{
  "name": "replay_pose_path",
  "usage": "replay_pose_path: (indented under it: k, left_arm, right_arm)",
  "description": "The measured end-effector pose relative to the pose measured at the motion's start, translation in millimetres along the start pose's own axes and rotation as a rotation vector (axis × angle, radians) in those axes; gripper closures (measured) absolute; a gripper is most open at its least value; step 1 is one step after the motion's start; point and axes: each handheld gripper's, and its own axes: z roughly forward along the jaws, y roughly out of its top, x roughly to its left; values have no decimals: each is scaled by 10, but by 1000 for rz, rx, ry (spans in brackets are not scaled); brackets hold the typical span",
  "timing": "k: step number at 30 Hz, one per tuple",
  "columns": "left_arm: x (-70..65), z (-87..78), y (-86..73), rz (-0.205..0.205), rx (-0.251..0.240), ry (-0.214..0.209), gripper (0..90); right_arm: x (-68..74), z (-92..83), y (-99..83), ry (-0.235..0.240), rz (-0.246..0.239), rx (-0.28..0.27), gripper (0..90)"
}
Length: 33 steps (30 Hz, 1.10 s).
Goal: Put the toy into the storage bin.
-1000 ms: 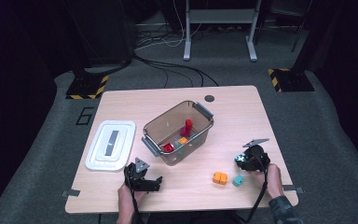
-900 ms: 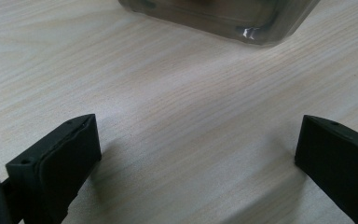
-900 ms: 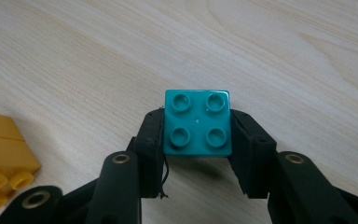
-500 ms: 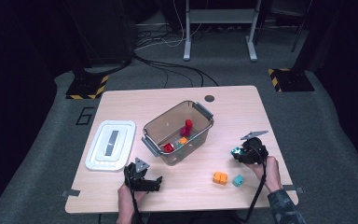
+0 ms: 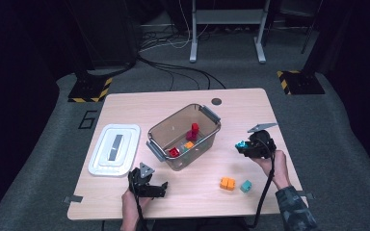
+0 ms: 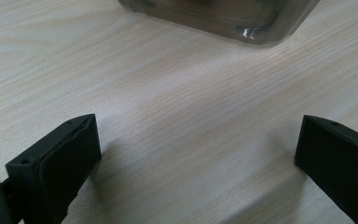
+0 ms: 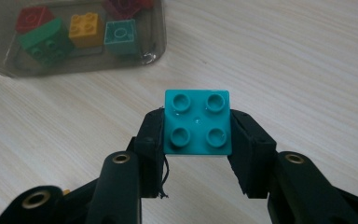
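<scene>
My right gripper [image 7: 196, 135] is shut on a turquoise four-stud brick [image 7: 196, 122], held above the table to the right of the clear plastic bin [image 5: 207, 139]; in the high view the right gripper [image 5: 243, 146] carries the turquoise brick [image 5: 241, 144] at its tip. The bin [image 7: 161, 32] holds red, green, orange and teal bricks [image 7: 84, 29]. An orange brick [image 5: 227, 183] and a teal brick [image 5: 245, 186] lie on the table near the front. My left gripper [image 5: 161, 188] rests low on the table in front of the bin, jaws wide apart on bare wood [image 6: 198, 154].
A white lid [image 5: 114, 148] lies flat to the left of the bin. A small dark disc [image 5: 216, 101] sits near the table's far edge. Cables and stand legs [image 5: 226, 33] cross the floor beyond the wooden table [image 5: 125, 110].
My right gripper has risen and moved a little toward the bin with the turquoise brick in it. The left gripper has stayed put.
</scene>
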Motion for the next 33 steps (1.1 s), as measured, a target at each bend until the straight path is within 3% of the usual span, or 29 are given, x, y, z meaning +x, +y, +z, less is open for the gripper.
replay_pose_path:
  k: [20,33]
  left_arm:
    - [5,-4,1,7,6,-1,0]
    - [5,-4,1,7,5,-1,0]
  right_arm:
    - [-24,-175,437,-8,-23,-50,588]
    - [-75,-194,701,-4,-38,-61,588]
